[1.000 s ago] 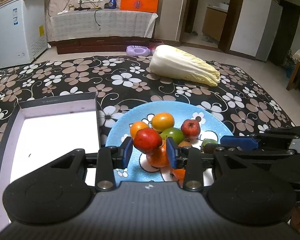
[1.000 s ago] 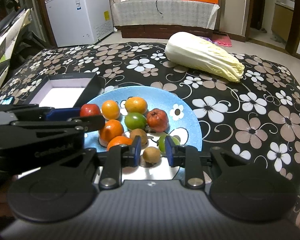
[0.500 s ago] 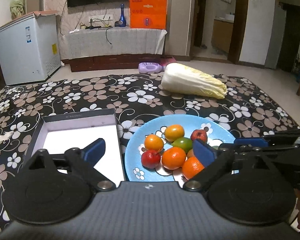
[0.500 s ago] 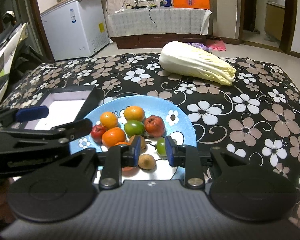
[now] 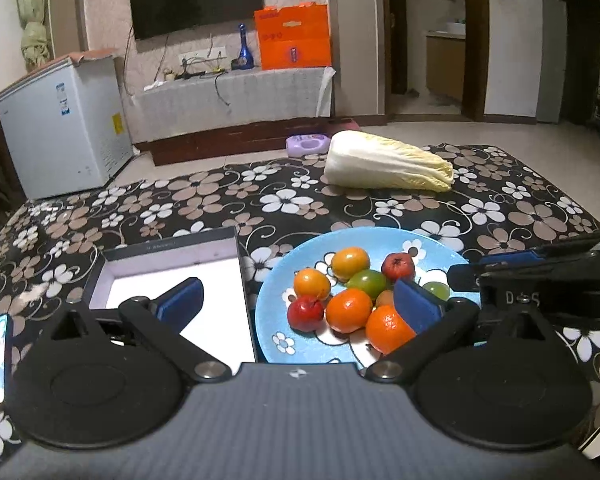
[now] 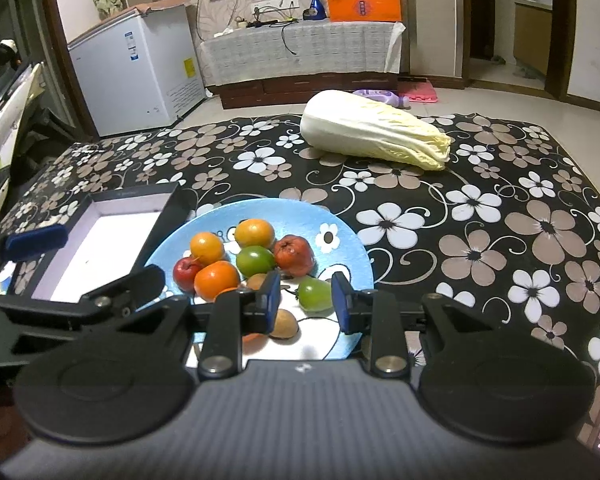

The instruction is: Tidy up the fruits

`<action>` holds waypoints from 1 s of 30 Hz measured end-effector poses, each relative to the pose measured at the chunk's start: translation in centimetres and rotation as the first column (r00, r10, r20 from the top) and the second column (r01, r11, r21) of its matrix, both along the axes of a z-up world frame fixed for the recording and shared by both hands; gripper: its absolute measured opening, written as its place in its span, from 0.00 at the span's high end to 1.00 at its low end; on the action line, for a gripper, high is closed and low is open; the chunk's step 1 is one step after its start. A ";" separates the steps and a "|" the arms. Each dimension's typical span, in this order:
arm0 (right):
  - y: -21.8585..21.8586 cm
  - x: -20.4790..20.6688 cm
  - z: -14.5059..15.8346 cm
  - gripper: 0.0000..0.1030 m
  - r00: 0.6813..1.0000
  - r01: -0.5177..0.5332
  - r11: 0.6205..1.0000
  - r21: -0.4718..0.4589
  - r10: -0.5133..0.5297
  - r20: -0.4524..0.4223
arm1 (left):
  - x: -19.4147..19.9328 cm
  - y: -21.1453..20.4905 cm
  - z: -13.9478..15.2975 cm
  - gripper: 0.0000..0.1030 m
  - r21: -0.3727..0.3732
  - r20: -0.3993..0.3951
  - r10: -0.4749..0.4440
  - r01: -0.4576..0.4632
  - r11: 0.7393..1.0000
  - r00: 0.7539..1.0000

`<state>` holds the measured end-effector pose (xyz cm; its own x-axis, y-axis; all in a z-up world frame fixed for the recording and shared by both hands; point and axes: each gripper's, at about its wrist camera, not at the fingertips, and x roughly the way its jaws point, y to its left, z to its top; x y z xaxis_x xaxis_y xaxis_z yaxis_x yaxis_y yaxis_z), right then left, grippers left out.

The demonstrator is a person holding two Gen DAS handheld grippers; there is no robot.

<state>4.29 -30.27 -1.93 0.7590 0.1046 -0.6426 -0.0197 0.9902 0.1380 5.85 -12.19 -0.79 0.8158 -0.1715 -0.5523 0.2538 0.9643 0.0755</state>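
A: What does the left wrist view show?
B: The left gripper [image 5: 298,300] gapes wide, empty. The fruits [image 5: 348,310] crowd the blue plate [image 5: 428,242] at 3 o'clock of the open box [image 5: 172,268].

A: And the right wrist view?
B: The right gripper [image 6: 305,300] stands parted around a green fruit [image 6: 315,293], not clamped. Every fruit sits plated; the box holds none, so progress is unclear.
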 end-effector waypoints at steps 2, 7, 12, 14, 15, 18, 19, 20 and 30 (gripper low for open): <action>0.0 0.0 0.0 0.70 1.000 -0.001 1.000 0.000 0.001 0.002 | -0.1 0.1 0.0 0.00 -0.001 -0.012 0.006 -0.006 1.000 1.000; 0.1 -0.2 0.2 0.70 1.000 0.001 1.000 0.000 -0.001 0.013 | -0.8 0.0 -0.1 0.00 0.018 -0.018 0.007 -0.006 1.000 1.000; 0.0 -0.4 0.4 0.70 1.000 0.008 1.000 0.012 -0.008 0.020 | -1.6 -0.5 -0.3 0.00 0.026 -0.030 -0.003 0.004 1.000 1.000; 0.0 -0.4 0.4 0.70 1.000 0.002 1.000 0.014 -0.002 0.017 | -1.8 -0.5 -0.4 0.00 0.023 -0.039 -0.004 0.005 1.000 0.999; 0.1 -0.5 0.4 0.70 1.000 -0.003 1.000 0.014 0.003 0.016 | -1.9 -0.5 -0.5 0.00 0.021 -0.041 -0.004 0.005 1.000 0.999; 0.3 -0.6 0.3 0.70 1.000 -0.024 1.000 0.016 0.024 0.007 | -2.2 -0.6 -0.5 0.00 0.019 -0.048 -0.007 0.008 1.000 0.999; 0.4 -0.7 0.3 0.70 1.000 -0.029 0.999 0.014 0.029 0.005 | -2.3 -0.7 -0.5 0.00 0.020 -0.049 -0.007 0.008 1.000 0.999; 0.4 -0.7 0.3 0.70 0.999 -0.034 0.999 0.012 0.034 0.004 | -2.4 -0.7 -0.6 0.00 0.019 -0.051 -0.007 0.008 1.000 0.999; 1.0 -1.4 0.2 0.70 0.998 -0.066 0.998 0.003 0.066 -0.015 | -3.6 -1.6 -1.1 0.00 0.025 -0.075 -0.031 0.033 0.999 0.997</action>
